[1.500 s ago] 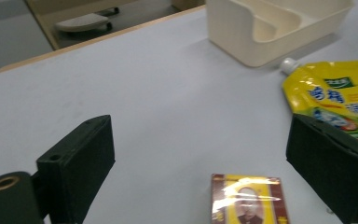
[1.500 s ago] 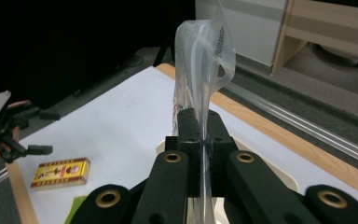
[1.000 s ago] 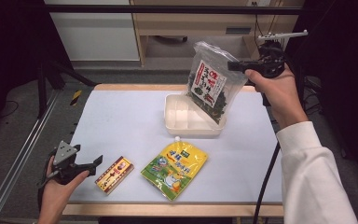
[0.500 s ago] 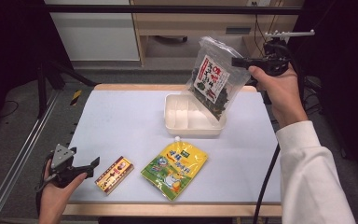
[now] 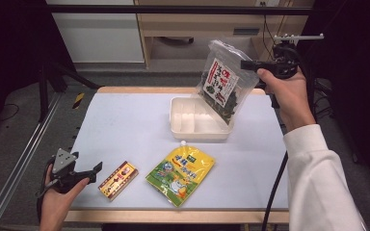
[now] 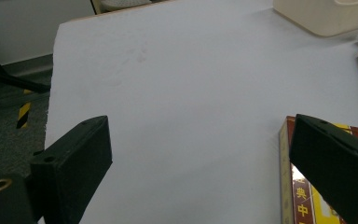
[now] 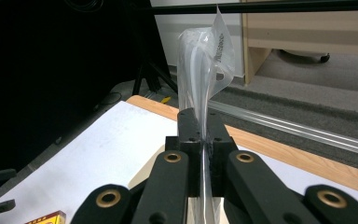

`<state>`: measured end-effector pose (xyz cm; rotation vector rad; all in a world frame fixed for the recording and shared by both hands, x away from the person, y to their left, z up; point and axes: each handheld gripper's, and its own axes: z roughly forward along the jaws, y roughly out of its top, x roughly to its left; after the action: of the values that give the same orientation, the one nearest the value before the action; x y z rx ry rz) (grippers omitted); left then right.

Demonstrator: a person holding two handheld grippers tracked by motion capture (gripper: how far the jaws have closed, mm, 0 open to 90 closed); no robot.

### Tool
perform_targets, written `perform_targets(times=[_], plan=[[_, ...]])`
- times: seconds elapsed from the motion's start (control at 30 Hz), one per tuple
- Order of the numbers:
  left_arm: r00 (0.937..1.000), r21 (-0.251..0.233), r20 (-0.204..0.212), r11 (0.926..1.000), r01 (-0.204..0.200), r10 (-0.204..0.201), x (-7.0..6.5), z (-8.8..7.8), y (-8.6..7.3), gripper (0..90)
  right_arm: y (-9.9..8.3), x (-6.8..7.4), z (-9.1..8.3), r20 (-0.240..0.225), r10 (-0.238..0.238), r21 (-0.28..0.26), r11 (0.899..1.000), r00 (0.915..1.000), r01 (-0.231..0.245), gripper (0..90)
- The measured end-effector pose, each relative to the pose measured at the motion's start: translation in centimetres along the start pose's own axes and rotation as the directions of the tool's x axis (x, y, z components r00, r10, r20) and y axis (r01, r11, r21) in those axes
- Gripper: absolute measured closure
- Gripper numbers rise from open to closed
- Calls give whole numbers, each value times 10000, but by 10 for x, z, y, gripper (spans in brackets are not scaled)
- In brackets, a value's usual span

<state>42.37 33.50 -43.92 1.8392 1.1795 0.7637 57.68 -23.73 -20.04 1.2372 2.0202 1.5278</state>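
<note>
Seaweed bag hangs above the white divided tray, pinched at its upper edge by the clenched right gripper; thin film, light, limp, likely slippery, so the flat sealed margin looks the safest hold. Left gripper rests released, well apart from the tray, near the small box; yellow pouch lies just in front of the tray.

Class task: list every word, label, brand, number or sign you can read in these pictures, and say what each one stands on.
"典" and "中": on the small red and yellow box, read in the left gripper view.
Clear bag held in the right gripper: red and white label, characters too blurred to read.
Yellow pouch: print too small to read.
Cream tray: no text.
</note>
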Motion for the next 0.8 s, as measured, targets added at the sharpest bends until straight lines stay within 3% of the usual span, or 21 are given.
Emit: perform_targets(times=[0.53,0.8], plan=[[10000,39,27,10000,-75,75,-1,0,0,57,-9,-13,18,149,22,429,9991,9999,-28,889],[9999,94,61,9999,-117,117,-1,1,-1,57,-16,-23,30,77,93,394,9992,9999,-96,889]])
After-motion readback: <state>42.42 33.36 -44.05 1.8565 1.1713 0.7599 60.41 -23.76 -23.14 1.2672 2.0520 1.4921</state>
